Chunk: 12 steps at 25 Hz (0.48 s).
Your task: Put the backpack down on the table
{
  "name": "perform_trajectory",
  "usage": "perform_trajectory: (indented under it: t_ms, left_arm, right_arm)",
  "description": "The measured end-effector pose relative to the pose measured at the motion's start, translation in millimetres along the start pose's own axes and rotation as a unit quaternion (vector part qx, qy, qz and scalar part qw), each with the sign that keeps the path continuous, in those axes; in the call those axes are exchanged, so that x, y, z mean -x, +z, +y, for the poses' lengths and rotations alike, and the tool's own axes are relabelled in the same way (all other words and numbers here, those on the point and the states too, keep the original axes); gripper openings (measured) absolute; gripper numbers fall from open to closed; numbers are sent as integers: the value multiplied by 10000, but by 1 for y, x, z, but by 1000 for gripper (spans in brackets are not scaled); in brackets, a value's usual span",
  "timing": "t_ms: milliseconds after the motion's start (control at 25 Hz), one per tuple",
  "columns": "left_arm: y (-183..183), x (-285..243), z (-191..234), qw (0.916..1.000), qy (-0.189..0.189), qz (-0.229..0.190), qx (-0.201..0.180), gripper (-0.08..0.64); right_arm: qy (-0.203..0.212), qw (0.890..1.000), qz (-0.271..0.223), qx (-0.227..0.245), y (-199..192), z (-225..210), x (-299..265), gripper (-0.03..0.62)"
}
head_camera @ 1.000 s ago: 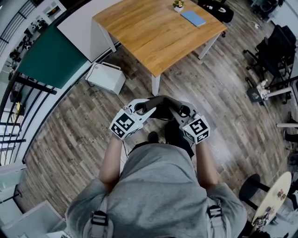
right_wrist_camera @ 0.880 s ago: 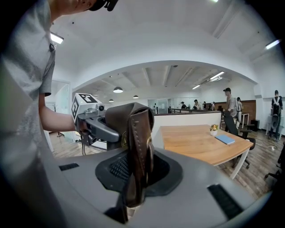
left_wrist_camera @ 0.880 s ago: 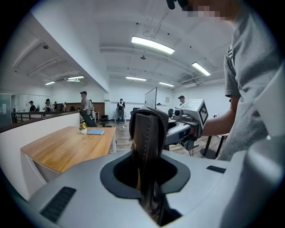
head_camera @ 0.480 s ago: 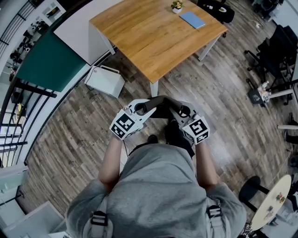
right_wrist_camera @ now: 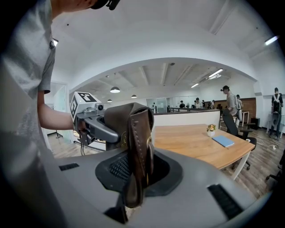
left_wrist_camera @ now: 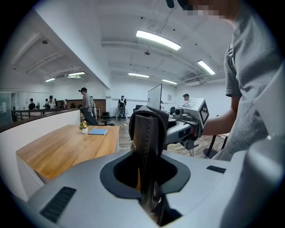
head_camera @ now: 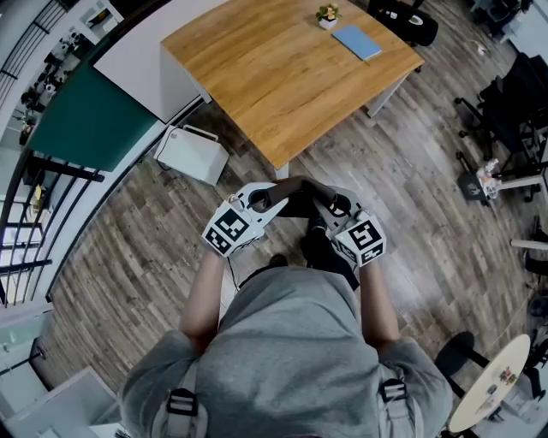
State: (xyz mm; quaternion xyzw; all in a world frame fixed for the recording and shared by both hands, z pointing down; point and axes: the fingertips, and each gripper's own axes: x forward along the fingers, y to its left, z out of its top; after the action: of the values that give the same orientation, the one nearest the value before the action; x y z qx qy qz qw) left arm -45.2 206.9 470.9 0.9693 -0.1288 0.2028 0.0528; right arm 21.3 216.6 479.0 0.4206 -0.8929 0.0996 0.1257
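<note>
A dark brown leather backpack handle (head_camera: 295,183) arches between my two grippers in front of my body. The backpack's dark body (head_camera: 323,248) hangs below it, mostly hidden by my hands and shirt. My left gripper (head_camera: 271,198) is shut on the handle's left end (left_wrist_camera: 147,147). My right gripper (head_camera: 330,202) is shut on the right end (right_wrist_camera: 136,147). Both are held above the floor, just short of the wooden table's (head_camera: 257,77) near corner. In each gripper view the other gripper shows across the handle: the right gripper (left_wrist_camera: 192,116) and the left gripper (right_wrist_camera: 91,119).
On the table's far side are a small potted plant (head_camera: 327,14) and a blue notebook (head_camera: 357,41). A white box (head_camera: 192,150) stands on the floor left of the table leg. Office chairs (head_camera: 514,94) stand at the right. Several people stand far off (left_wrist_camera: 87,107).
I have stepped closer to the table: its near corner has come nearer to both grippers. Both grippers keep the same hold on the handle.
</note>
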Motion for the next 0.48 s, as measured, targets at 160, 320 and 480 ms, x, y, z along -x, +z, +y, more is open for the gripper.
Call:
perform_trajectory:
  t_ms: [160, 320, 480]
  left_arm:
    - [6, -20, 15, 10000, 3, 68, 55, 78]
    - [13, -36, 29, 9999, 43, 126, 98, 78]
    - [23, -50, 43, 9997, 149, 129, 149, 78]
  right_arm:
    - [51, 10000, 62, -27, 0, -25, -6, 60]
    - [151, 9998, 99, -48, 3, -48, -13, 60]
    - [281, 9995, 137, -33, 6, -69, -19, 60]
